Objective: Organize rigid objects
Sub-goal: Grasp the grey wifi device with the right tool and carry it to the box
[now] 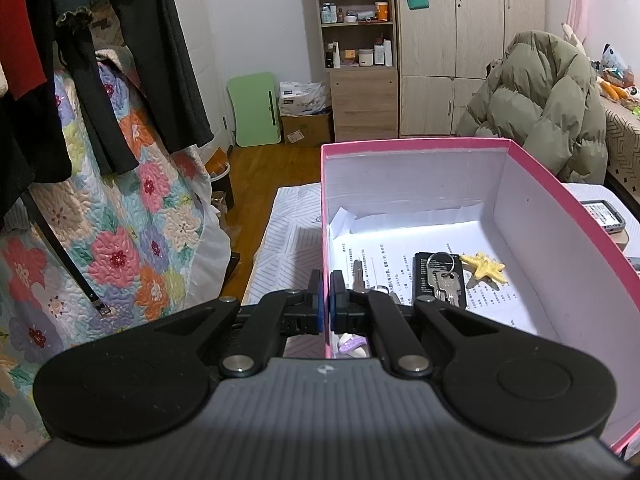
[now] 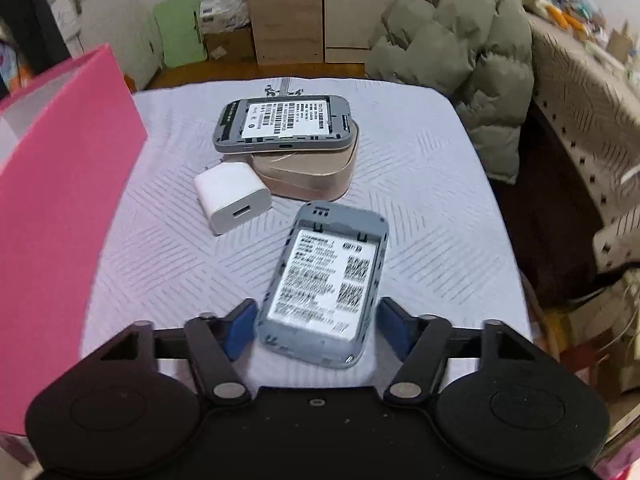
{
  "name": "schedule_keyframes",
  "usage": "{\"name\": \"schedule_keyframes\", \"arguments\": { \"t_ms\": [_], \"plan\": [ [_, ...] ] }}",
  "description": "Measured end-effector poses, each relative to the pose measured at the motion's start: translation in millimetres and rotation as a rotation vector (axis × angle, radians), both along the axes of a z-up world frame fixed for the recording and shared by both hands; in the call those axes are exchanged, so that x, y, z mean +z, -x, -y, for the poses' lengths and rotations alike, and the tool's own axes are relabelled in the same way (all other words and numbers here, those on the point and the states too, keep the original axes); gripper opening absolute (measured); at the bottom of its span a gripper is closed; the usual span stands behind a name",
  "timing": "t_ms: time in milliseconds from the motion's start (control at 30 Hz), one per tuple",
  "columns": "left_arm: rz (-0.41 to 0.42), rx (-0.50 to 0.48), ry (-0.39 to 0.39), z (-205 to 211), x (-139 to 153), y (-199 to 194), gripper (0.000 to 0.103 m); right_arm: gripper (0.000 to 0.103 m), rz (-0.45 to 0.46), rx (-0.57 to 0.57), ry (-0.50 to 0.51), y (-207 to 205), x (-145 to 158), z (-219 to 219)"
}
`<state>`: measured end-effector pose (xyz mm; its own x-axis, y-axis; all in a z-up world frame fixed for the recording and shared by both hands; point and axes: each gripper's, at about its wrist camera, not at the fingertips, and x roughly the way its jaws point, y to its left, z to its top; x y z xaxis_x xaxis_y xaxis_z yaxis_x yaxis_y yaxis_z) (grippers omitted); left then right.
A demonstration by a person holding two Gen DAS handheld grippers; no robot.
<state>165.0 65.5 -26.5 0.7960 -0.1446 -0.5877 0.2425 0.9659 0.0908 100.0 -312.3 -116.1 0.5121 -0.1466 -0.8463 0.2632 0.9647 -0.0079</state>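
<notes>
1. Blue-padded, the right hand-held gripper [image 2: 316,326] stands wide, its pads flanking the near end of a grey flat device with a white printed label [image 2: 326,286]; gaps show on both sides, so nothing is clamped yet. Straddling the narrow width looks like the set-up for a grasp.
2. Beyond it, at 11 o'clock, a white cube charger with a USB port [image 2: 232,197] lies on the pale patterned counter [image 2: 420,184].
3. At 12 o'clock a second grey labelled device [image 2: 285,123] rests on a tan oval wooden box [image 2: 316,178].
4. At 9 o'clock rises the pink cardboard box [image 2: 60,208], probably the destination.
5. Pressed shut, the left hand-held gripper [image 1: 325,300] pinches that box's near wall, likely steadying it.
6. Inside lie a bunch of metal keys [image 1: 442,280] on a black fob and a yellow starfish ornament [image 1: 483,267], already stowed.
</notes>
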Motion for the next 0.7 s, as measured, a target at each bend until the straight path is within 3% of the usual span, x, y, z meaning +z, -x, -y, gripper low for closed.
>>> {"name": "schedule_keyframes", "arguments": {
  "t_ms": [67,133,167,200,333,533,700],
  "plan": [
    [0.0,0.0,-0.002,0.6,0.0,0.3,0.003,0.085,0.014,0.004,0.033,-6.5,-1.4,0.9],
    [0.001,0.001,-0.005,0.8,0.0,0.2,0.003,0.083,0.033,-0.001,-0.012,-12.6,-3.2,6.5],
    [0.001,0.001,-0.006,1.4,0.2,0.6,0.003,0.079,0.044,-0.006,-0.033,-14.1,-3.0,9.5],
    [0.002,0.0,-0.007,1.5,0.0,0.7,0.003,0.067,0.056,-0.013,-0.023,-14.6,-1.2,10.9],
    [0.001,-0.001,-0.002,0.4,0.4,1.6,0.003,0.067,0.092,-0.09,-0.152,-10.8,6.5,27.4],
    [0.004,-0.001,-0.021,1.3,0.2,2.3,0.003,0.067,0.143,-0.058,-0.173,0.9,19.7,20.3],
    [0.005,-0.002,-0.027,2.9,0.7,2.6,0.003,0.067,0.228,0.022,-0.183,14.5,54.4,4.7]
  ]
}}
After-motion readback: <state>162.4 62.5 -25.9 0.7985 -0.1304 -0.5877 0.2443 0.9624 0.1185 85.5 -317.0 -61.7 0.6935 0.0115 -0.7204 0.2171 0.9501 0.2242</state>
